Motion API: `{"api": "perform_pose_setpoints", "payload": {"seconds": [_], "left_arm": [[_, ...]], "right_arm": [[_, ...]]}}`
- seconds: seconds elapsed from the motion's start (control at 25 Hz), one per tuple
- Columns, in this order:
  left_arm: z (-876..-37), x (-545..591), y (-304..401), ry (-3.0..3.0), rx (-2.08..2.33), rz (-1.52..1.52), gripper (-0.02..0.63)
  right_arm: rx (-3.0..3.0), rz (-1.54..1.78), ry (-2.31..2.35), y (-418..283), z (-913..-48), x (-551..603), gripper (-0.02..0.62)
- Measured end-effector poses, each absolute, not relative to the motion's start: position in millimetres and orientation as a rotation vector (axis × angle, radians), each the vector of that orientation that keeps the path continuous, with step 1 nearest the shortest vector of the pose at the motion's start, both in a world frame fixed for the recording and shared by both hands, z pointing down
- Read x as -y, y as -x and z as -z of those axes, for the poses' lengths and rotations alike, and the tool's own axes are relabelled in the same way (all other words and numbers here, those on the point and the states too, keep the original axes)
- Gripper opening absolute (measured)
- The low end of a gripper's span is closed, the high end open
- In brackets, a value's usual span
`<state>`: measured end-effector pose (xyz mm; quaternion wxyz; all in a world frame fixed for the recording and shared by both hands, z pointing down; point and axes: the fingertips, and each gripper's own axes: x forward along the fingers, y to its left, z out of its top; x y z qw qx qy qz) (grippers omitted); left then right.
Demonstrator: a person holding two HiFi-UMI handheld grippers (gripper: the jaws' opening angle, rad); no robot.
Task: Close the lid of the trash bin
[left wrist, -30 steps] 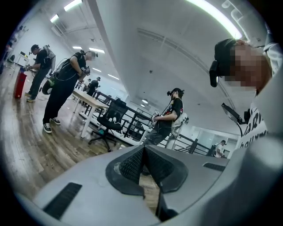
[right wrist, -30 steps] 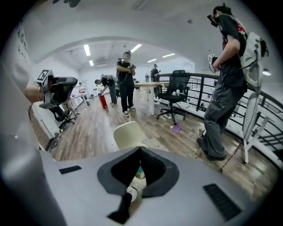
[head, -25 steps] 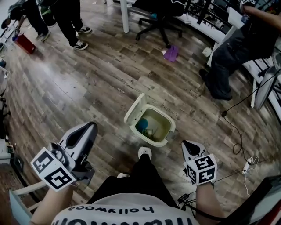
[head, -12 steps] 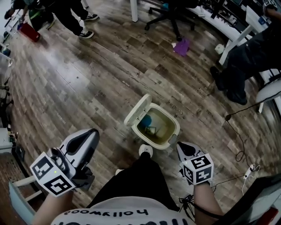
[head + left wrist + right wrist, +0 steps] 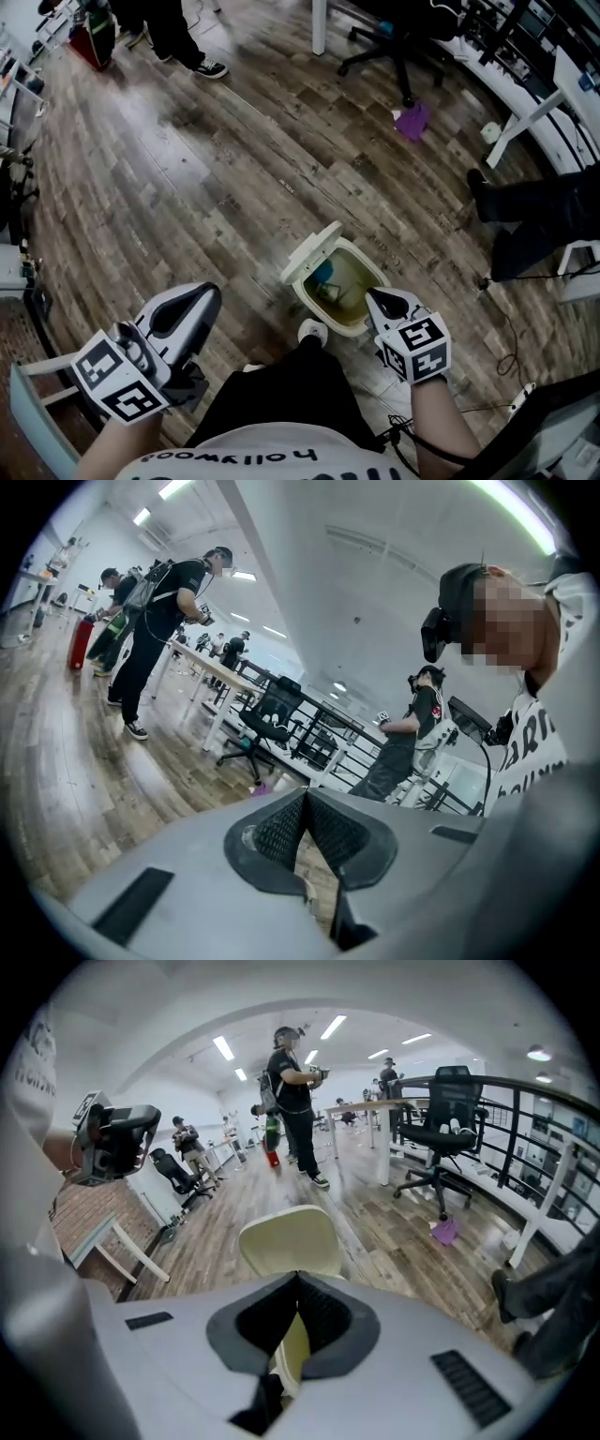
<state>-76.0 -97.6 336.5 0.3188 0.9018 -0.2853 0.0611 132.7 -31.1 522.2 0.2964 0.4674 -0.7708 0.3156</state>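
Worn: a white shirt [image 5: 239, 461] with black lettering, black trousers [image 5: 286, 389], a white shoe [image 5: 310, 330]. The grey left gripper [image 5: 208, 293] and right gripper [image 5: 373, 296] each carry a black-and-white marker cube [image 5: 418, 349].

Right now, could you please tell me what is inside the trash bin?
The open trash bin holds a blue item and some pale litter near its bottom. The right gripper covers the bin's near right corner, so anything there is hidden.

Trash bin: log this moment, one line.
trash bin lid: open | right hand-held gripper: shut, near bin rim | left hand-held gripper: shut, away from bin
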Motion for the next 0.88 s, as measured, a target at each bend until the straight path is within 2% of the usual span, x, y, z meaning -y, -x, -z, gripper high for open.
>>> {"api": "perform_pose_setpoints", "payload": {"seconds": [0.88], "left_arm": [[-327.0,93.3,173.7,-2.236,1.123,-0.086,0.008]], "right_arm": [[2.202,-0.728,-0.929,-27.6,-525.2,136.4,0.008]]}}
